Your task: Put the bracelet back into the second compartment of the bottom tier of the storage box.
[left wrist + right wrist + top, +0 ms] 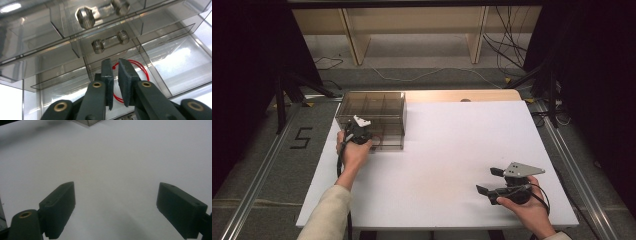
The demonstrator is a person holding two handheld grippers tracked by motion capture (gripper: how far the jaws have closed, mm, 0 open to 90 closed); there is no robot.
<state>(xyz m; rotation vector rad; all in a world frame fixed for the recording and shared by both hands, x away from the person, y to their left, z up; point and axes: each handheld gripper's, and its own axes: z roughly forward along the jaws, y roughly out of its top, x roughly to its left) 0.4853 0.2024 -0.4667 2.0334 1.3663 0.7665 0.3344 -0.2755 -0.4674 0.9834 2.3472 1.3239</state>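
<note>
Upper left of the high view: a clear smoked-plastic drawer organiser (371,111) stands at the far left of the white table (452,150). The left gripper (360,131) is pressed to its front. In the left gripper view, the jaws stand nearly together, a narrow gap between them, in front of a red elastic loop (140,68) lying in a drawer; whether they pinch it cannot be told. Lower right, the right gripper (492,181) idles, jaws wide apart. Judged step: grasping the loop or a drawer handle (110,42); next, a straight outward pull.
</note>
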